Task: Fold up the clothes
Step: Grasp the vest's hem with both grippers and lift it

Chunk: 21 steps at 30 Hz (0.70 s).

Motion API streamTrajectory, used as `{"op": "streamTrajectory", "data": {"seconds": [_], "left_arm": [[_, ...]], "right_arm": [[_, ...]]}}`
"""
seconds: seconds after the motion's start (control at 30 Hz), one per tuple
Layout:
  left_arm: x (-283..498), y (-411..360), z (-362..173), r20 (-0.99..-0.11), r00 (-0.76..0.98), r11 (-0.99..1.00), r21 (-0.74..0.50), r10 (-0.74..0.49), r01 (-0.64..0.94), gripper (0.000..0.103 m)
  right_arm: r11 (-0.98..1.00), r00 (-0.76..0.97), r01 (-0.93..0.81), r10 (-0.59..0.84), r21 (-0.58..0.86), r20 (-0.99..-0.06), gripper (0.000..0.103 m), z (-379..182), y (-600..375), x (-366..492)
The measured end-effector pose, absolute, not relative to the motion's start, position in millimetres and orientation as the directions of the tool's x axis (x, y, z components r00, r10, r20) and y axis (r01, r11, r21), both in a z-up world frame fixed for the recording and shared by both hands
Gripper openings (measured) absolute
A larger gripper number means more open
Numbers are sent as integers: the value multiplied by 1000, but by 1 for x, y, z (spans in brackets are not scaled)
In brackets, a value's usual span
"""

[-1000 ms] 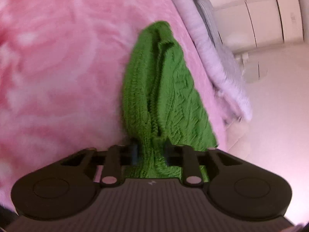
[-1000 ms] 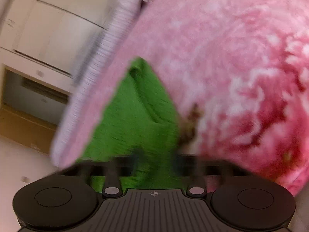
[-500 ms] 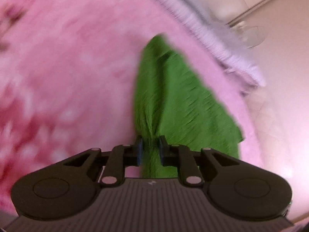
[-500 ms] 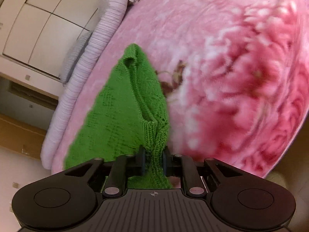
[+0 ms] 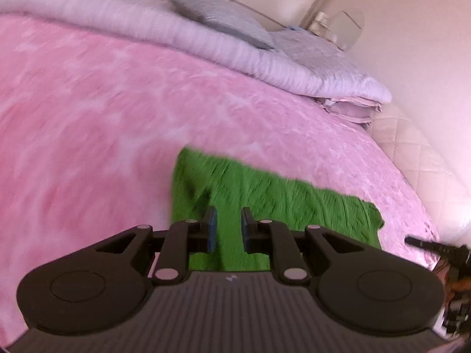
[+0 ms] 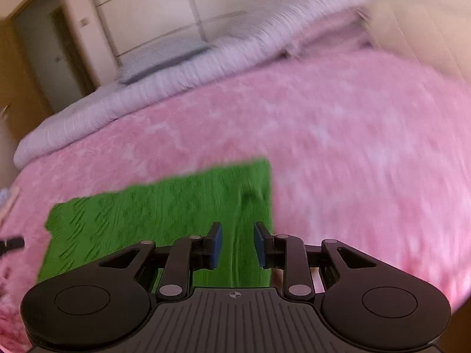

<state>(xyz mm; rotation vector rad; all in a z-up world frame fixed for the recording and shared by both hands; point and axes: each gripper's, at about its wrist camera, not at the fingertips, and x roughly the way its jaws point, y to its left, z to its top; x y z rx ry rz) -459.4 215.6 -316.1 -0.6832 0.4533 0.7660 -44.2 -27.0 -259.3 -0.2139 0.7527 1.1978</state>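
A green knitted garment (image 5: 265, 200) lies flat on the pink bedspread (image 5: 88, 117); it also shows in the right wrist view (image 6: 164, 211). My left gripper (image 5: 229, 229) is open, just above the garment's left end, holding nothing. My right gripper (image 6: 238, 244) is open, just above the garment's right end, holding nothing. The tip of the right gripper (image 5: 426, 247) shows at the right edge of the left wrist view. Both views are blurred by motion.
A rolled lilac blanket (image 5: 176, 35) with a grey pillow (image 5: 223, 20) lies along the far side of the bed. White wardrobe doors (image 6: 164, 14) stand behind. The bed's quilted edge (image 5: 412, 147) is at the right.
Both grippers held the garment bunched and hanging; they have since laid it flat on the bedspread and opened, letting it go. Both cameras now tilt up toward the bed's far side.
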Motion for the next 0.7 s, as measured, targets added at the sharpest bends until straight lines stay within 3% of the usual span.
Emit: {"op": "streamTrajectory", "data": {"seconds": [0.13, 0.2, 0.33, 0.4, 0.57, 0.7], "left_arm": [[-424, 256, -332, -619, 654, 620, -321, 435, -716, 13], [-415, 277, -356, -675, 607, 580, -314, 420, -751, 11], [-431, 285, -397, -651, 627, 507, -402, 427, -763, 6], [-436, 287, -405, -629, 643, 482, -440, 436, -758, 5], [-424, 281, -384, -664, 592, 508, -351, 456, -786, 4], [-435, 239, -345, -633, 606, 557, -312, 482, -770, 8]], "right_arm": [[273, 142, -952, 799, 142, -584, 28, -264, 27, -29], [247, 138, -964, 787, 102, -601, 28, -284, 51, -20], [253, 144, -965, 730, 69, -668, 27, -332, 74, 1], [252, 127, -962, 753, 105, -646, 27, -349, 68, 8], [269, 115, -952, 757, 146, -643, 27, -349, 68, 15], [348, 177, -924, 756, 157, -630, 27, -301, 32, -2]]}}
